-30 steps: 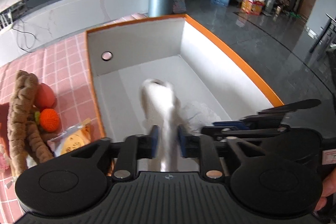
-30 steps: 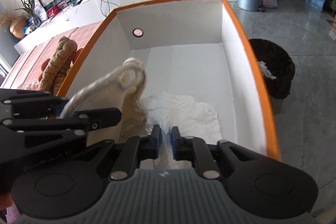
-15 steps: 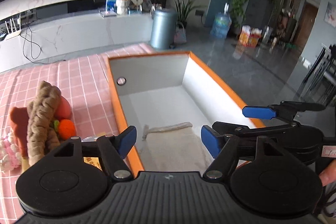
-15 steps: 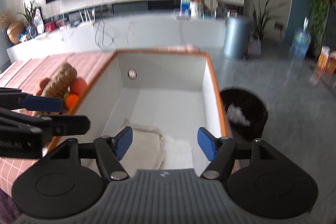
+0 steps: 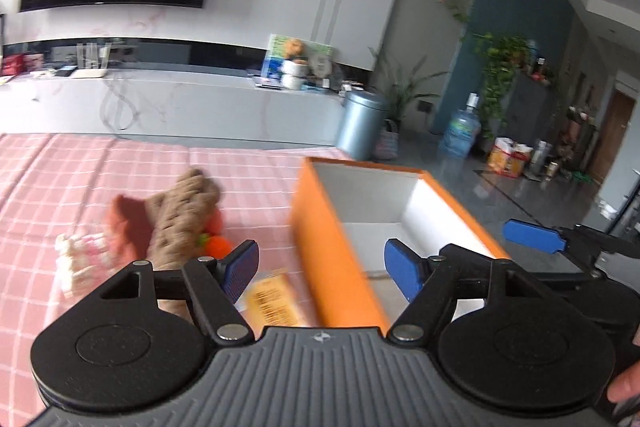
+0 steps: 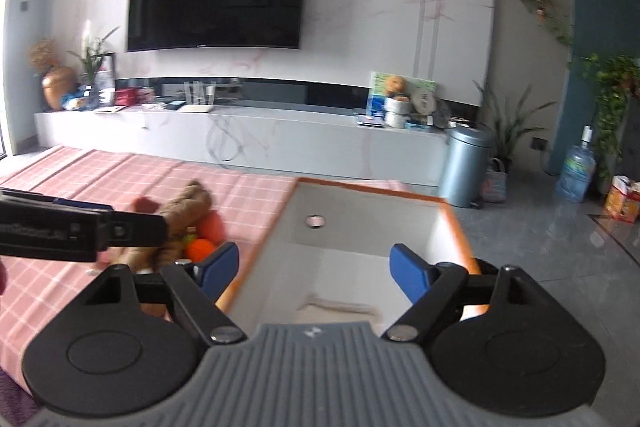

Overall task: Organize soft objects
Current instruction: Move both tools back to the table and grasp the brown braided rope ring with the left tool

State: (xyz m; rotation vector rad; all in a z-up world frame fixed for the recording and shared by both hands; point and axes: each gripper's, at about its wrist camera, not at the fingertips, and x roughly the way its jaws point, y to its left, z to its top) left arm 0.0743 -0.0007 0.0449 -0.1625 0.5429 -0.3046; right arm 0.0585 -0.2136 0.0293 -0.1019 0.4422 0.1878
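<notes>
An orange box (image 5: 332,259) with a white inside stands on the pink checked cloth (image 5: 100,167); it also shows in the right wrist view (image 6: 452,211). A cream cloth (image 6: 340,311) lies folded on its floor. My left gripper (image 5: 322,273) is open and empty, above the box's left wall. My right gripper (image 6: 314,267) is open and empty above the box. Left of the box lies a pile of soft toys: a brown knitted plush (image 5: 180,215), an orange ball (image 5: 218,247), a pink-white plush (image 5: 82,259) and a yellow packet (image 5: 272,301).
The table's far edge meets a long white TV bench (image 6: 240,135). A grey bin (image 6: 466,163) and a water bottle (image 6: 576,173) stand on the floor beyond the box. The other gripper's arm (image 6: 80,229) crosses the left of the right wrist view.
Both grippers let go of the white cloths, which now lie in the box, and opened. Both have since lifted up and tilted back, and the left one has shifted left.
</notes>
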